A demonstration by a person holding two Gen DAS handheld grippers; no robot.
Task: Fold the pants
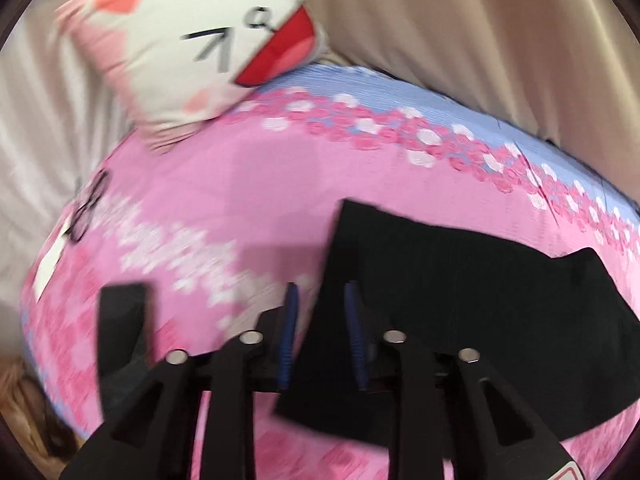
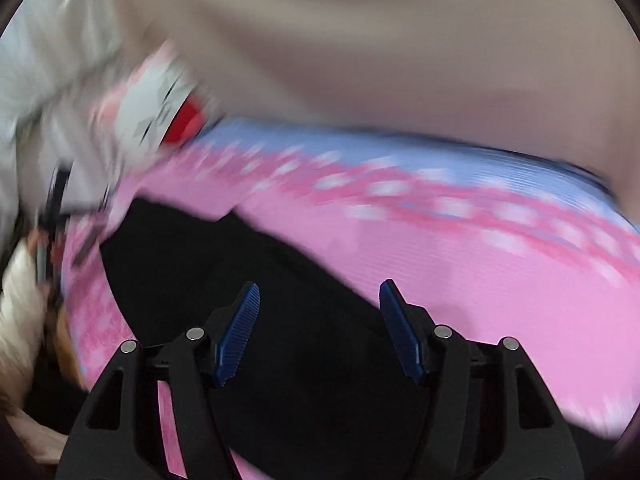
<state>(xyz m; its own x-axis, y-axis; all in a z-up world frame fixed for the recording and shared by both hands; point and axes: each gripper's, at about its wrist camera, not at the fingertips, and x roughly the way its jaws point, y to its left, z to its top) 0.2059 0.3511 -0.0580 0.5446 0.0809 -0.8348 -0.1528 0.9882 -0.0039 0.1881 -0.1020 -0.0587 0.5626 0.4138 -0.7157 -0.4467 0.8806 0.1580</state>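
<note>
Black pants [image 1: 460,288] lie flat on a pink and blue flowered bedspread [image 1: 240,184]. In the left wrist view my left gripper [image 1: 322,296] hovers over the pants' left edge, its blue pads a small gap apart and holding nothing. A separate black strip [image 1: 120,344] shows at the lower left. In the right wrist view the pants [image 2: 248,264] spread under my right gripper [image 2: 318,294], which is wide open and empty above the cloth near its right edge. Both views are blurred by motion.
A white and pink cartoon-face pillow [image 1: 188,44] sits at the bed's far left, also showing in the right wrist view [image 2: 160,104]. Beige curtains [image 1: 480,40] hang behind the bed. Pale fabric [image 1: 36,120] lies at the left.
</note>
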